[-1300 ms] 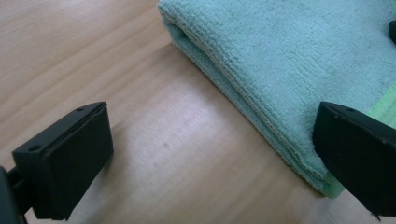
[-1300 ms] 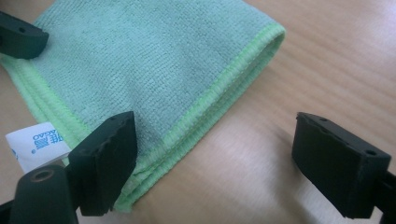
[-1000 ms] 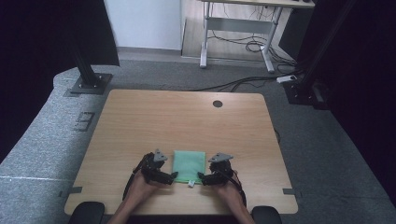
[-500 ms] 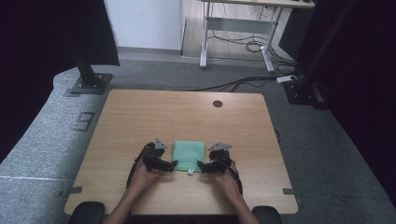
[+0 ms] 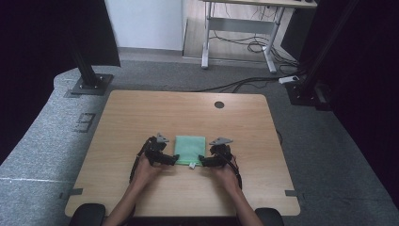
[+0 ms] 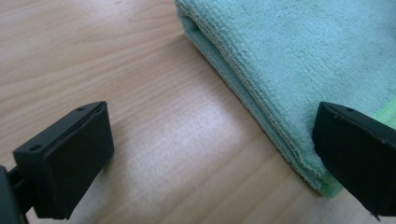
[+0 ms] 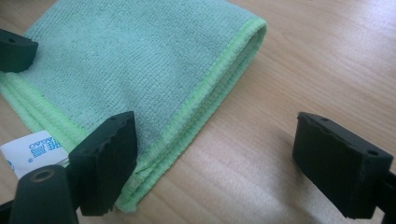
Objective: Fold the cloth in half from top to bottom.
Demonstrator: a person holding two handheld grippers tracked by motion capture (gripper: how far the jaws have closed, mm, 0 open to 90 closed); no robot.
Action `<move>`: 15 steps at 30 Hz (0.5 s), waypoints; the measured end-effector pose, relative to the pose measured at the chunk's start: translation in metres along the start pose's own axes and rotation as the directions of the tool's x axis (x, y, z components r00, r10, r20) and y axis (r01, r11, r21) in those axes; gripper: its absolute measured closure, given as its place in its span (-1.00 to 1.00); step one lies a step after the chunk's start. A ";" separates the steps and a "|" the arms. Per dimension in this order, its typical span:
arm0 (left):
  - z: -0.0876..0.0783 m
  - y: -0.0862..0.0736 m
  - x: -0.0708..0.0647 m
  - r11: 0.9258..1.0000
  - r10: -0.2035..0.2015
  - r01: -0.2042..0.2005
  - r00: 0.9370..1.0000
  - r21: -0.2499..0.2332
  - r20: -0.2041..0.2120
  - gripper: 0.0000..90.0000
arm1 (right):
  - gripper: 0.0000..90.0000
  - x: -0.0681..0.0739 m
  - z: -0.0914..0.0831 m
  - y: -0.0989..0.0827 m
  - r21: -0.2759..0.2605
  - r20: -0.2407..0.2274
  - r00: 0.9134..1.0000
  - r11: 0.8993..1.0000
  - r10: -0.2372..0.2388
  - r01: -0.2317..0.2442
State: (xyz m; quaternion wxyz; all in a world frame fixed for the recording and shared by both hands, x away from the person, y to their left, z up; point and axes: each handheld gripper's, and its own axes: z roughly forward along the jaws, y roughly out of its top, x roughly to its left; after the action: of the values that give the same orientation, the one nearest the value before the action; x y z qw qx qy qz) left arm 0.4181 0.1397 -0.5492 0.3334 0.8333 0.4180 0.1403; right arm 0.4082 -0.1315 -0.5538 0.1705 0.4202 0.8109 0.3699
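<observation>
Table [image 5: 141,113]: cloth [image 5: 189,149] (folded) between spread fingers [image 7: 109,158].

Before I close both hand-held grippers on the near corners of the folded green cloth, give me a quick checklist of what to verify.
1. Left hand-held gripper open: ok, jaws wide apart.
2. Right hand-held gripper open: ok.
3. Left jaws straddle the edge of the folded green cloth: ok, one jaw over the wood, the other over the cloth's near corner.
4. Right jaws straddle the cloth's stitched edge: ok, the corner sits by the jaw on the cloth side.
5. Cloth lies flat on the wooden table: ok, layers stacked evenly.
6. All layers will be caught: cannot tell.
7. White label clear of the jaws: cannot tell; it lies close beside the right gripper.
</observation>
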 end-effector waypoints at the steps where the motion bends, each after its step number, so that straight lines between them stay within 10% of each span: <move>1: 0.001 0.001 0.001 1.000 0.000 0.000 1.000 0.000 -0.001 -1.00 | -0.69 -0.001 0.001 0.001 -0.002 0.000 1.000 1.000 0.000 0.000; 15: 0.005 0.006 0.006 1.000 -0.011 0.011 1.000 -0.003 -0.002 -1.00 | -0.70 -0.007 0.007 0.006 -0.005 -0.002 1.000 1.000 0.003 -0.003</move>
State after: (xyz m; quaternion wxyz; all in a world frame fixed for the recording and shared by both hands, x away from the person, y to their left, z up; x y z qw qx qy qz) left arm 0.4281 0.1399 -0.5492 0.3352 0.8303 0.4228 0.1397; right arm 0.4202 -0.1318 -0.5542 0.1702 0.4207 0.8094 0.3726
